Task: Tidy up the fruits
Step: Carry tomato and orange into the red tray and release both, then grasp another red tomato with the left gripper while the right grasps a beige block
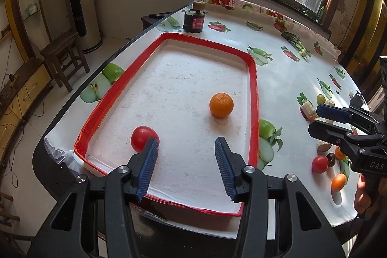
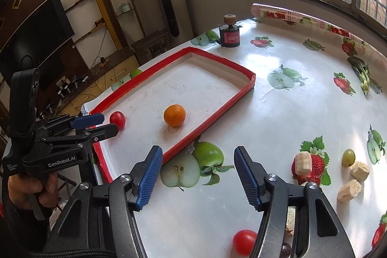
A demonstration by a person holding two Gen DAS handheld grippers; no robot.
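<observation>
Sunlit windows stood behind our fruit-print table. We had both tongs open and empty: the left gripper above the red-rimmed tray, the right gripper over the bare cloth. One tomato and one orange lay in the tray. By our reckoning more remained: another tomato, a green grape and a small orange sat outside, among pale cubes.
</observation>
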